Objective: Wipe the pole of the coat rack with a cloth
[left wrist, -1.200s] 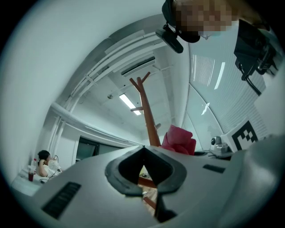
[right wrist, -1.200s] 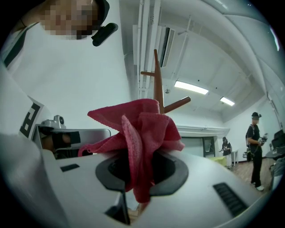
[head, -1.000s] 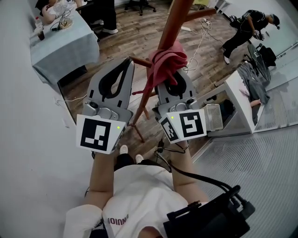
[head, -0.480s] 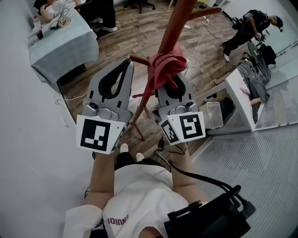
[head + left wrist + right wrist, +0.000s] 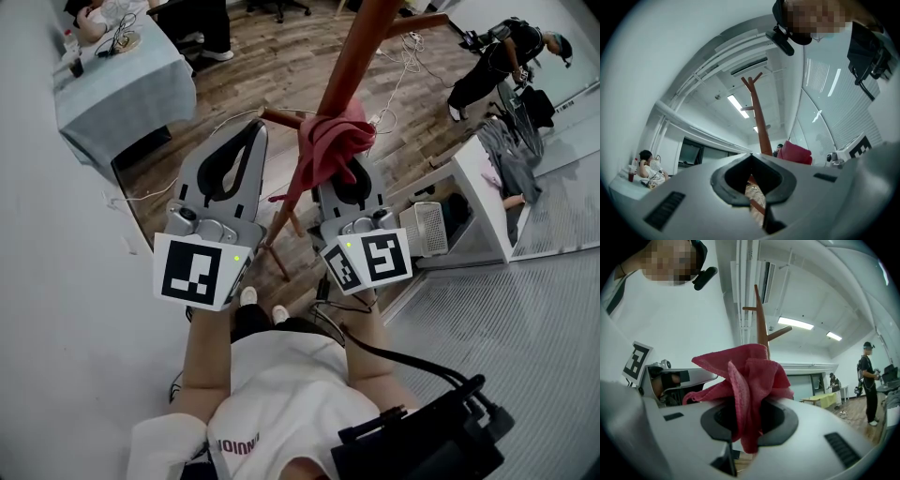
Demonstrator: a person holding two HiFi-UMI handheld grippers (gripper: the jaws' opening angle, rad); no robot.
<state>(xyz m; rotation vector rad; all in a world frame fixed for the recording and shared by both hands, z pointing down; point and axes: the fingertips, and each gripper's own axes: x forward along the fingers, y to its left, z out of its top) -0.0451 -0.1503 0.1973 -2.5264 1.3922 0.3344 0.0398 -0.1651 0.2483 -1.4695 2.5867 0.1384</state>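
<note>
Wood plank floor [image 5: 281, 66], cloth-covered table [image 5: 122, 94], white ceiling strip lights [image 5: 795, 323].

Not much to read here, honestly. The only lettering is a short line of reddish capitals on the person's white shirt [image 5: 281, 394], near the bottom edge, upside down and too small to make out. The marker cubes [image 5: 199, 272] on the left gripper [image 5: 254, 127] and right gripper [image 5: 349, 164] just carry black-and-white square codes, no letters or numbers.
</note>
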